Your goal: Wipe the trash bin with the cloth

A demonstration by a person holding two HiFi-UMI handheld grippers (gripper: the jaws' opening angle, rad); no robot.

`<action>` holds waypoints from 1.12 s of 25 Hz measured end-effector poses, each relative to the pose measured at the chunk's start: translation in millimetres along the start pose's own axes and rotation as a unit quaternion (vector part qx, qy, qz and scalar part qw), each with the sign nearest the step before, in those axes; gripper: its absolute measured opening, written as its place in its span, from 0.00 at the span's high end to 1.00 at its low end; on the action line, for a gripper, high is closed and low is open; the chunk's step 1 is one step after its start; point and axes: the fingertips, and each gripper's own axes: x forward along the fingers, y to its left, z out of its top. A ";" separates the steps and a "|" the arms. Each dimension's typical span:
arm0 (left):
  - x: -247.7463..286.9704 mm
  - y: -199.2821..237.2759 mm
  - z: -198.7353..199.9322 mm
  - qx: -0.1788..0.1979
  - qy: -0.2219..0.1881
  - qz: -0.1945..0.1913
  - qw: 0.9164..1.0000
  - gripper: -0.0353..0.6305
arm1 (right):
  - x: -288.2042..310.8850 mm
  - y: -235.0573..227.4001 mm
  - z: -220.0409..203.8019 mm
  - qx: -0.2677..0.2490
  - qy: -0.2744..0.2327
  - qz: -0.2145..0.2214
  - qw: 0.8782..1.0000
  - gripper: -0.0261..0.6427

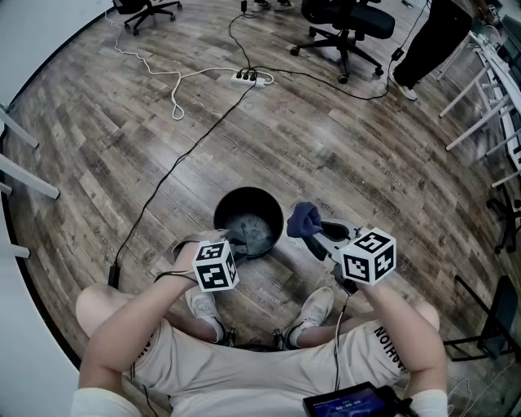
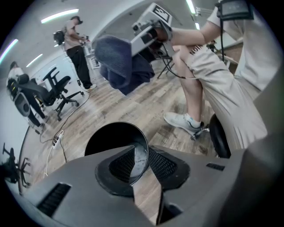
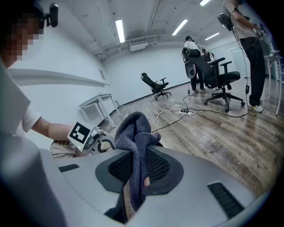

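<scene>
A round black trash bin (image 1: 248, 218) stands on the wood floor just in front of the person's feet. My left gripper (image 1: 230, 242) is at its near-left rim; in the left gripper view the jaws (image 2: 140, 162) are shut on the thin rim of the bin (image 2: 111, 137), one pad inside and one outside. My right gripper (image 1: 316, 234) is held just right of the bin, shut on a dark blue cloth (image 1: 304, 218) that bunches up above the jaws. The cloth (image 3: 135, 133) hangs between the right gripper's pads (image 3: 137, 170). From the left gripper view the cloth (image 2: 120, 60) hangs above the bin.
A power strip (image 1: 248, 78) with cables lies on the floor beyond the bin, one black cable running down its left side. An office chair (image 1: 350, 24) and a standing person (image 1: 431, 41) are at the back. White shoes (image 1: 313, 309) sit close behind the bin.
</scene>
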 end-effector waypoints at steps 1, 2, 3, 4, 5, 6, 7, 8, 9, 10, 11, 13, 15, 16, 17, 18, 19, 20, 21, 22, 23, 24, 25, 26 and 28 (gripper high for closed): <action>3.4 -2.0 -2.0 0.011 0.008 0.000 1.000 0.81 | 0.4 0.4 0.4 -0.001 0.000 0.001 1.000 0.88; 6.8 -3.7 -4.0 0.021 0.015 0.000 1.000 0.81 | 0.9 0.7 0.7 -0.002 0.000 0.002 1.000 0.88; 9.9 -4.8 -5.9 0.028 0.021 0.000 0.999 0.81 | 1.6 1.0 0.9 -0.003 0.001 0.002 1.000 0.88; 12.8 -5.3 -7.7 0.033 0.026 -0.001 0.999 0.81 | 2.6 0.9 0.8 -0.003 0.001 0.001 1.000 0.88; 15.4 -5.5 -9.6 0.036 0.030 -0.002 0.999 0.81 | 3.6 0.7 0.3 -0.003 0.002 0.000 1.000 0.88; 17.8 -5.8 -11.3 0.039 0.033 -0.004 0.999 0.81 | 4.5 0.6 -0.5 -0.001 0.003 -0.001 1.000 0.88; 19.7 -6.1 -12.8 0.040 0.036 -0.006 0.999 0.81 | 5.4 0.9 -1.5 0.000 0.004 -0.002 1.000 0.88; 21.3 -6.3 -14.2 0.041 0.038 -0.007 0.998 0.81 | 6.1 1.6 -2.5 0.000 0.005 -0.002 1.000 0.88; 23.0 -6.4 -15.4 0.040 0.039 -0.007 0.998 0.81 | 6.7 2.4 -3.6 0.000 0.007 -0.001 1.000 0.88; 25.1 -6.3 -16.4 0.040 0.040 -0.007 0.998 0.81 | 7.2 2.9 -4.7 0.001 0.008 0.000 1.000 0.88; 27.8 -6.1 -17.6 0.039 0.040 -0.007 0.998 0.81 | 7.6 3.1 -5.9 0.004 0.009 0.001 1.000 0.88; 35.3 -5.6 -21.9 0.040 0.044 -0.008 0.998 0.81 | 9.0 3.1 -8.9 0.018 0.012 0.007 1.000 0.88; 43.5 -4.7 -29.5 0.048 0.053 -0.009 0.997 0.79 | 11.7 2.5 -13.1 0.024 0.022 0.008 0.999 0.88; 47.3 -4.6 -33.4 0.056 0.058 -0.009 0.997 0.79 | 13.6 1.9 -16.2 0.019 0.030 0.006 0.999 0.88; 51.2 -5.2 -37.0 0.067 0.063 -0.008 0.996 0.78 | 15.8 1.2 -20.7 0.009 0.041 0.001 0.999 0.88; 55.3 -6.3 -40.4 0.081 0.069 -0.005 0.994 0.78 | 18.0 0.6 -26.6 -0.004 0.054 -0.005 0.999 0.88; 59.5 -7.2 -43.7 0.098 0.076 0.001 0.992 0.78 | 20.2 -0.1 -33.4 -0.019 0.068 -0.011 0.997 0.88; 63.6 -7.2 -46.7 0.117 0.086 0.009 0.989 0.78 | 22.5 -0.9 -40.5 -0.033 0.081 -0.017 0.996 0.88; 67.3 -6.5 -49.3 0.135 0.095 0.018 0.986 0.78 | 25.0 -1.9 -47.6 -0.044 0.092 -0.022 0.995 0.88; 70.6 -5.5 -50.7 0.150 0.102 0.026 0.983 0.78 | 27.9 -2.8 -55.0 -0.052 0.103 -0.027 0.993 0.88; 73.7 -4.8 -51.1 0.158 0.106 0.030 0.981 0.78 | 31.1 -3.3 -63.0 -0.057 0.113 -0.030 0.991 0.88; 76.9 -4.9 -50.9 0.162 0.106 0.030 0.981 0.78 | 35.0 -3.3 -71.6 -0.061 0.124 -0.031 0.990 0.88; 80.4 -5.7 -51.2 0.163 0.108 0.026 0.980 0.78 | 39.4 -2.7 -80.9 -0.065 0.134 -0.029 0.988 0.88; 84.2 -6.7 -52.7 0.164 0.111 0.020 0.980 0.78 | 44.4 -2.1 -90.4 -0.067 0.146 -0.027 0.987 0.88; 91.4 -7.0 -58.9 0.171 0.122 0.009 0.978 0.78 | 55.7 -1.6 -107.3 -0.070 0.166 -0.024 0.983 0.88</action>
